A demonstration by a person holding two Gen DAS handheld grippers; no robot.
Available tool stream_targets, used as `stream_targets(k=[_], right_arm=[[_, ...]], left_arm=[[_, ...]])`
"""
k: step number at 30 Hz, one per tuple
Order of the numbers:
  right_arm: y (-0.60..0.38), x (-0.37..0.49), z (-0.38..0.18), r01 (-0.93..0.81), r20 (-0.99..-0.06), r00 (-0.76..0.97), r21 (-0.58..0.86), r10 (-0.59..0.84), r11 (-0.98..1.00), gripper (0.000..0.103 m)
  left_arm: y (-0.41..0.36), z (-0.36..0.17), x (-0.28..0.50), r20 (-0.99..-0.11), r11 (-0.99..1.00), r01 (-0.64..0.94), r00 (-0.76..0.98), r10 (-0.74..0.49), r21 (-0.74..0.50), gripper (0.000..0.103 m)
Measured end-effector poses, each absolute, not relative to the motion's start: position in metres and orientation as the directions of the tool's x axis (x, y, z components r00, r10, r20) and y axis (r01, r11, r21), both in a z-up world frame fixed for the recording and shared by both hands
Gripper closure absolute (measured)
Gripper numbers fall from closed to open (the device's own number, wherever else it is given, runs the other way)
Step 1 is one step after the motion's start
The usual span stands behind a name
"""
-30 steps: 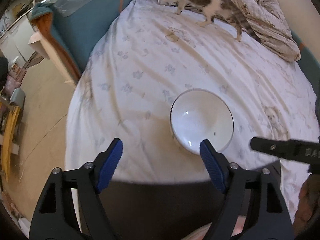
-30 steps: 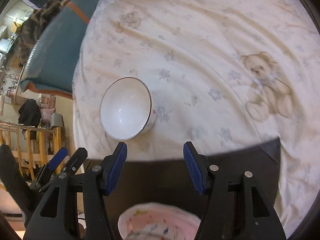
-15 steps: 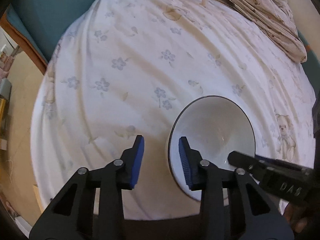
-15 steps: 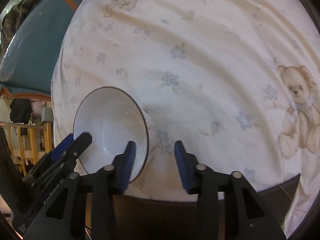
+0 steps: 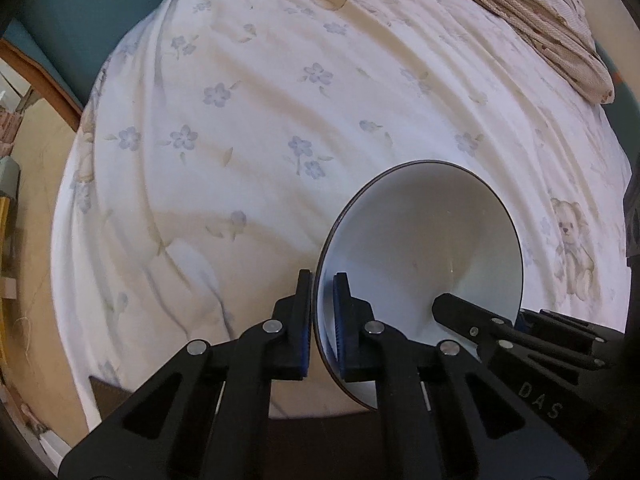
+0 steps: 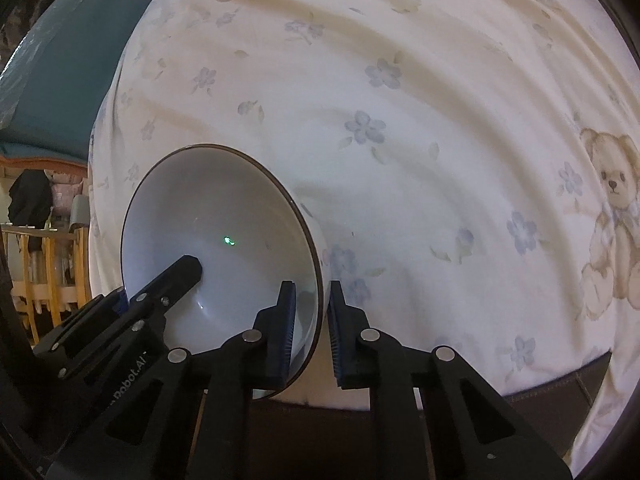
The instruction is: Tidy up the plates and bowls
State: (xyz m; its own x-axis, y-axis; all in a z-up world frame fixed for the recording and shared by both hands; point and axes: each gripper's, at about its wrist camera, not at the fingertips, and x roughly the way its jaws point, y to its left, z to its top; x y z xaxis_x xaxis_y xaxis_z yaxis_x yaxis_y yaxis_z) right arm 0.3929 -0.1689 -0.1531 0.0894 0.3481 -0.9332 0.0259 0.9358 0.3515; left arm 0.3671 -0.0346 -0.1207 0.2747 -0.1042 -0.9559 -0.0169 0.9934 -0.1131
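Both wrist views look down, close, from opposite sides at one bowl point(image 5: 420, 240) on the bedsheet point(image 6: 400, 140).

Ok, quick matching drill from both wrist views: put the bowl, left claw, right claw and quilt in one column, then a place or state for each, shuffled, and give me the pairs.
Things:
1. white bowl
2. left claw
3. right claw
4. beige quilt

States:
A. bunched at the bed's far edge
B. clamped on the bowl's left rim
C. held at opposite rims by both claws
D. clamped on the bowl's right rim

Pairs: 1-C, 2-B, 3-D, 4-A
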Motion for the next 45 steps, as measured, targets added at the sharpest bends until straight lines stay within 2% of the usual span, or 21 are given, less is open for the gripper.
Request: stream_targets(k=[12,29,36,45], right_arm=[[-0.178,0.338,-0.093,-0.018,-0.904,0.156,0.401,0.398,0.916,0.086],[-0.204,0.199,-0.017,-0.077,-0.862,0.216,0.454,0.459,0.888,0.085],[-0.213,0.147,-0.007,-0.093,-0.844,0.232,0.475,0.483,0.875,0.085],[-0.221,0.109,-0.028,-0.051,-0.828,0.245,0.508,0.504,0.86,0.085]], left_arm=[[-0.034,-0.055,0.298,-0.922,0.989,0.022,0.359,-0.142,-0.144,0.094],[-0.047,0.021,0.164,-0.851,0.972,0.122,0.469,-0.236,-0.202,0.094],[-0.058,0.027,0.121,-0.832,0.968,0.198,0.502,-0.234,-0.153,0.094],[-0.065,0.005,0.105,-0.836,0.964,0.22,0.494,-0.239,-0.146,0.095]])
